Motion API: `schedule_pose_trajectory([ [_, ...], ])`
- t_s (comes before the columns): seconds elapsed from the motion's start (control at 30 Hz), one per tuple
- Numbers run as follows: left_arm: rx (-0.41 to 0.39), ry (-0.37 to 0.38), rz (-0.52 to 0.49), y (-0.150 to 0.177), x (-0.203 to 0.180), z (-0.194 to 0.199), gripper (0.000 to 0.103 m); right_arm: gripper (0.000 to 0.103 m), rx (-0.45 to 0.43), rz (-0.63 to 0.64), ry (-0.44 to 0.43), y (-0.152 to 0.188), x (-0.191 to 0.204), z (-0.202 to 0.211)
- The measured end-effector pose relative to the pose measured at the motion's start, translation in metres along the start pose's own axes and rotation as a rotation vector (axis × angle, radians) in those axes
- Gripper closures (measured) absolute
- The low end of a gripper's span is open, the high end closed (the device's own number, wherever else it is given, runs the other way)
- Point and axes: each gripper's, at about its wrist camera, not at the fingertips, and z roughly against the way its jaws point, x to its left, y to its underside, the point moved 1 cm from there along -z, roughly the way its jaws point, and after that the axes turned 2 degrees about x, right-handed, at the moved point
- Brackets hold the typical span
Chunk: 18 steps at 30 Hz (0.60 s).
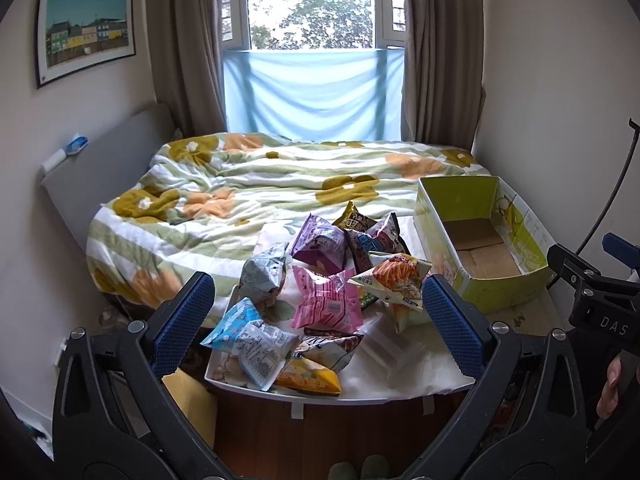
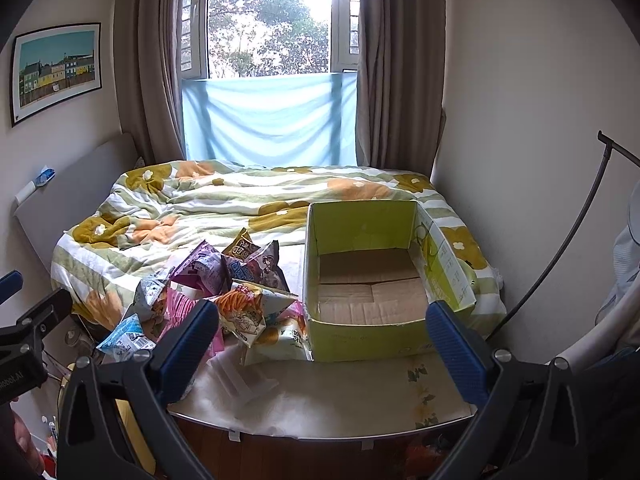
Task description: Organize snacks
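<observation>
A pile of snack bags (image 1: 320,280) lies at the foot of the bed: a pink bag (image 1: 326,300), a purple bag (image 1: 320,244), a blue bag (image 1: 250,340), a yellow bag (image 1: 308,378) and others. An open green cardboard box (image 1: 480,240) stands to their right and is empty; it also shows in the right wrist view (image 2: 368,280). My left gripper (image 1: 318,320) is open, held in front of the pile. My right gripper (image 2: 322,344) is open, in front of the box, with the pile (image 2: 224,292) to its left.
The bed has a flowered quilt (image 1: 260,184) with a grey headboard (image 1: 100,172) on the left. A window with curtains is behind. A white cloth (image 2: 320,392) covers the bed's near edge. A dark curved rod (image 2: 560,260) stands at the right wall.
</observation>
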Motion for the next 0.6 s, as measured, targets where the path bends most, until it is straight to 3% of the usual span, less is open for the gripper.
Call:
schedule_pose_trajectory([
  [0.6,0.008,0.003,0.0,-0.0027,0.0013,-0.0011,0.001,0.0,0.002,0.0,-0.001,0.0011,0.0016,0.0006],
])
